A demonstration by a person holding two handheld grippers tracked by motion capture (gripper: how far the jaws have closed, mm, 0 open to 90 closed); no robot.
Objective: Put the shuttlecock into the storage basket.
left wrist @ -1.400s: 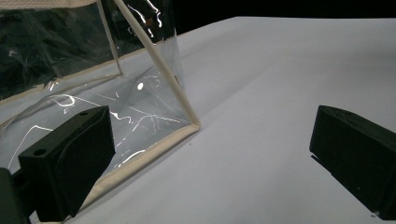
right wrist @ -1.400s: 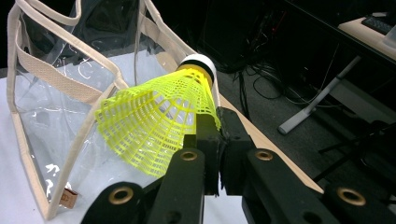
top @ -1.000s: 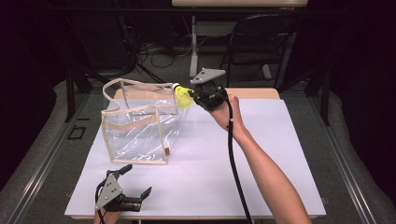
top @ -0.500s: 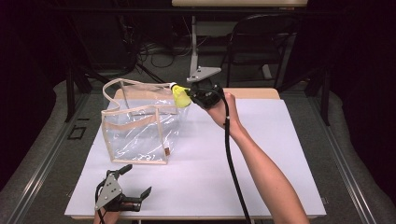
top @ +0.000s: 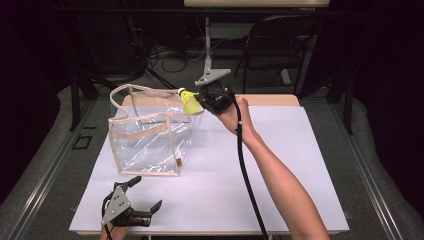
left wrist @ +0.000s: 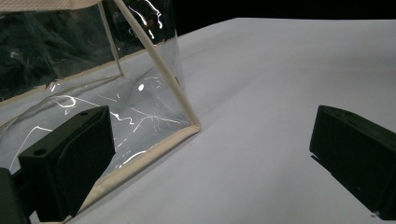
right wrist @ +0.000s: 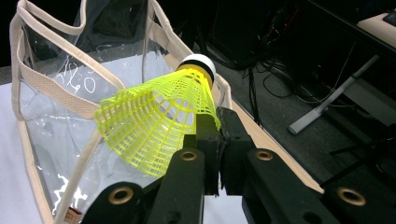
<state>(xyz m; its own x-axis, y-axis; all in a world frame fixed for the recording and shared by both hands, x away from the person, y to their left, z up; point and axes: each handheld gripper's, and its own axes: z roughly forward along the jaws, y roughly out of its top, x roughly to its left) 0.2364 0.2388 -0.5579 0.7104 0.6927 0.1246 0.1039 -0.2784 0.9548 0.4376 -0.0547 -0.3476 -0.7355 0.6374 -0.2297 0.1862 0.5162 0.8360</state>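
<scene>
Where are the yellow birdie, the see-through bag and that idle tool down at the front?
shuttlecock [right wrist: 154, 126], right gripper view, on its yellow mesh skirt.
clear bag [top: 145, 142], high view, on its front panel.
left gripper [top: 146, 200], high view, between its open jaws.

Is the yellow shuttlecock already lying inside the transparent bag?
No, the yellow shuttlecock is pinched by its skirt between the jaws of the right gripper, up at the rim of the transparent bag.

Tabletop [top: 300, 150]: white sheet over a wooden top, wood edge exposed at 12 o'clock. Grey carpeted floor [top: 45, 165] on both sides. Dark chair [top: 272, 47] behind the table at 1 o'clock, tangle of black cables [top: 167, 52] on the floor at 11 o'clock, metal desk leg [top: 207, 42] at 12.
</scene>
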